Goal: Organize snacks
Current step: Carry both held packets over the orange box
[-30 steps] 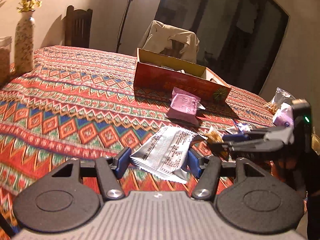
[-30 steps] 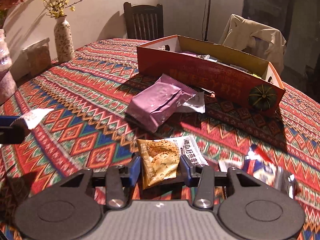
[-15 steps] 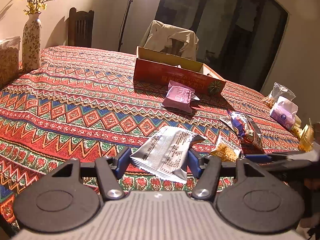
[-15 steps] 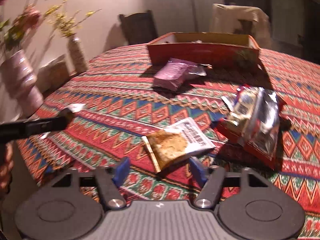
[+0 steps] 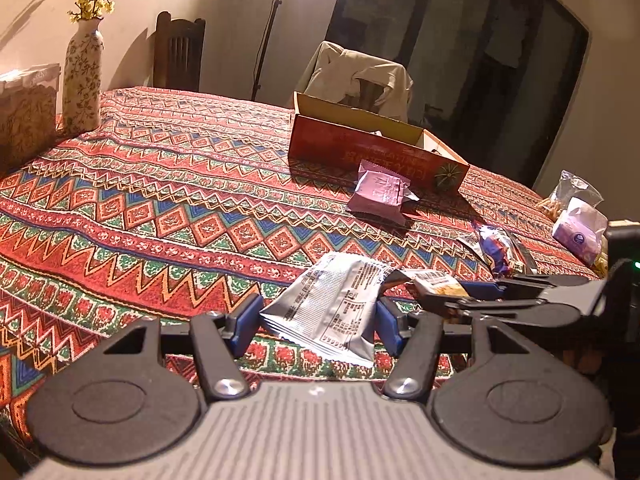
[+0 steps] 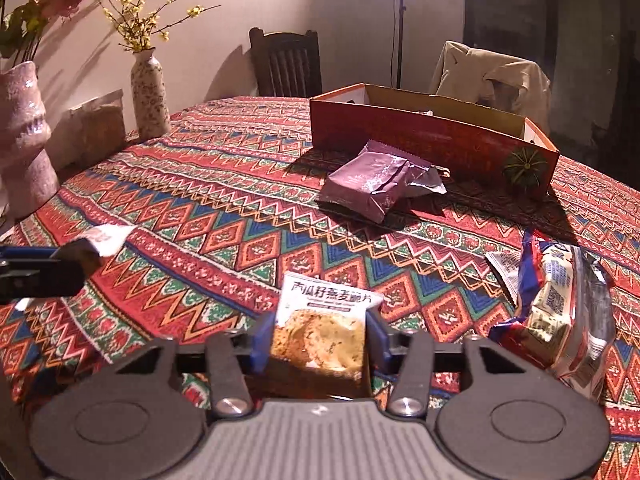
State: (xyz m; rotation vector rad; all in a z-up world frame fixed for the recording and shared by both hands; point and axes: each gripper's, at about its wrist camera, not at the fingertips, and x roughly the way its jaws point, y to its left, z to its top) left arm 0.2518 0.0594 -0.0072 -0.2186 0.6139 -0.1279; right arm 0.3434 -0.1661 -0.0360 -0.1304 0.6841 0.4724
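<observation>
My left tongs grip a crinkled silver foil snack packet by its sides. My right tongs have just been closing, and now clamp a flat tan-and-white oat crisp sachet. Beyond them on the red patterned woven tablecloth lies a puffy mauve foil packet, just in front of the long open red cardboard box.
</observation>
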